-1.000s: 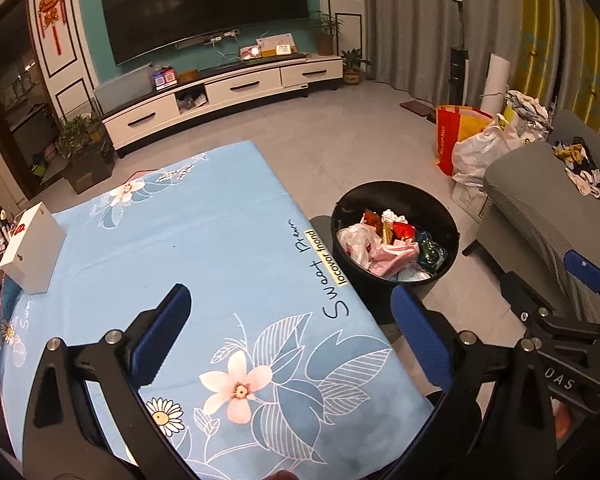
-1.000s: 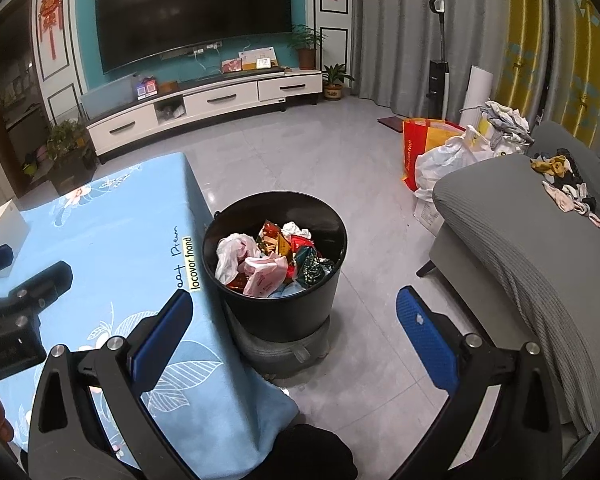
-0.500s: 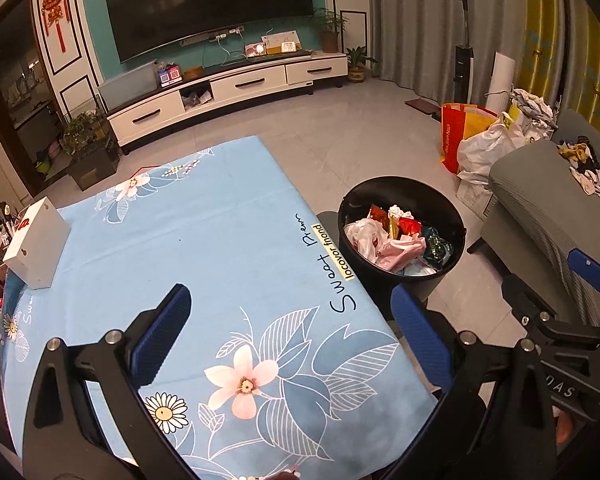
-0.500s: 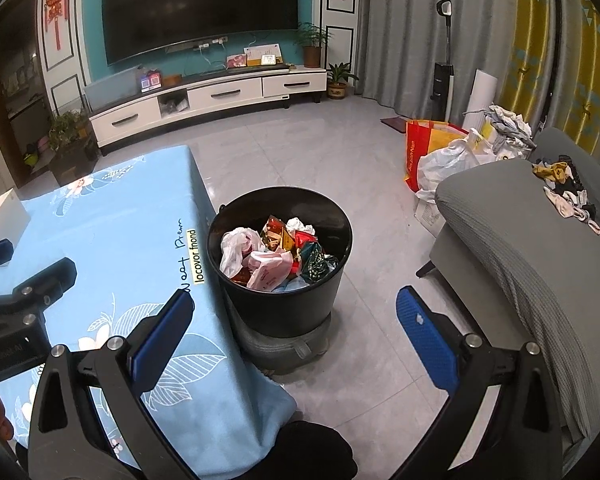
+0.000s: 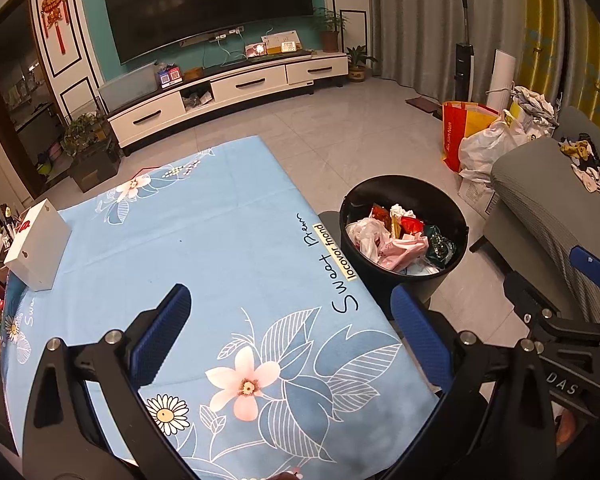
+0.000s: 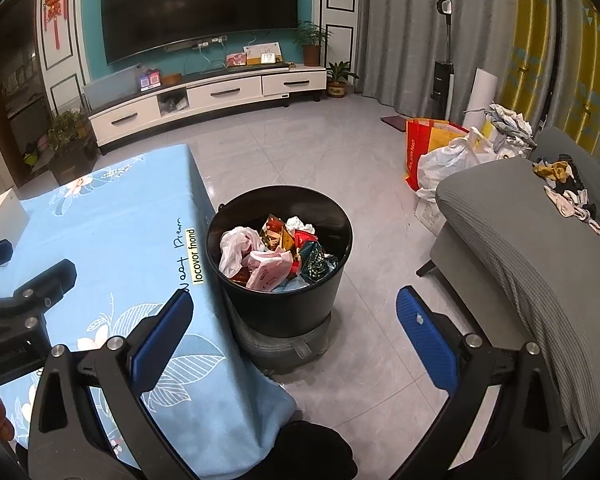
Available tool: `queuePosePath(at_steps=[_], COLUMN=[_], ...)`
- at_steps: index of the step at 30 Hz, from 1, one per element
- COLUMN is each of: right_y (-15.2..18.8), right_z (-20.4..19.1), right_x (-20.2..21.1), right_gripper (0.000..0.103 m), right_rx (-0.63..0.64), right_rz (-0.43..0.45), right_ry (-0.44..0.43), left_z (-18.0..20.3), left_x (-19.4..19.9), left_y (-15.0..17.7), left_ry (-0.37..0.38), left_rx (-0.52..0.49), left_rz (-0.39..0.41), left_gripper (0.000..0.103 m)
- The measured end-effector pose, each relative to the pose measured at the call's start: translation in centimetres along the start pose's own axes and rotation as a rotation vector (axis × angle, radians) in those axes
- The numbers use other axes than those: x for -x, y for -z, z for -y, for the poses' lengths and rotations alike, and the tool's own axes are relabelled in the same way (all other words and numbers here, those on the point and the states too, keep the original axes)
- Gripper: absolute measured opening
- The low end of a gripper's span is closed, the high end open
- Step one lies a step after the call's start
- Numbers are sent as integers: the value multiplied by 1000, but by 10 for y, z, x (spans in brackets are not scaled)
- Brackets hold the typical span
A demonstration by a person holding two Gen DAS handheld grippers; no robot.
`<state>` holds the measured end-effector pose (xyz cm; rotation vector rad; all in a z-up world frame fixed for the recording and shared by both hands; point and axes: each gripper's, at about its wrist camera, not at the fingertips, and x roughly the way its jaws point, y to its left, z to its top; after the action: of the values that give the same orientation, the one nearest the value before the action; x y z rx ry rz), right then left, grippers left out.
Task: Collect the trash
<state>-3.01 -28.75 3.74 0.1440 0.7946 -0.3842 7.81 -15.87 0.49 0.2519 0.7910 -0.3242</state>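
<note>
A black round bin (image 5: 404, 200) (image 6: 284, 304) stands on the floor at the right edge of the table, holding crumpled wrappers and plastic bags (image 5: 396, 236) (image 6: 272, 256). My left gripper (image 5: 292, 332) is open above the blue floral tablecloth (image 5: 204, 232), with nothing between its blue pads. My right gripper (image 6: 296, 336) is open too, hovering over the floor in front of the bin, also empty. The right gripper's body shows at the right edge of the left wrist view.
A white box (image 5: 38, 246) sits at the table's far left. A grey sofa (image 6: 540, 248) with socks lies right of the bin. Shopping bags (image 6: 440, 152) stand beyond it, and a TV cabinet (image 6: 204, 100) runs along the back wall.
Both grippers have drawn back and risen slightly, so the bin looks a little farther off. Both stay open and empty.
</note>
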Motion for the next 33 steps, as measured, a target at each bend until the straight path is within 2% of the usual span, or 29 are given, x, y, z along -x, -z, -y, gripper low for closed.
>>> queuePosePath(at_steps=[33], right_y=[0], right_z=[-2], right_x=[-4], right_gripper=[100], right_rx=[9], right_rz=[-2], right_ry=[-2], left_z=[-7], left_x=[-5], left_y=[1], left_ry=[-10], left_rx=[11], left_rz=[3], left_gripper=[100])
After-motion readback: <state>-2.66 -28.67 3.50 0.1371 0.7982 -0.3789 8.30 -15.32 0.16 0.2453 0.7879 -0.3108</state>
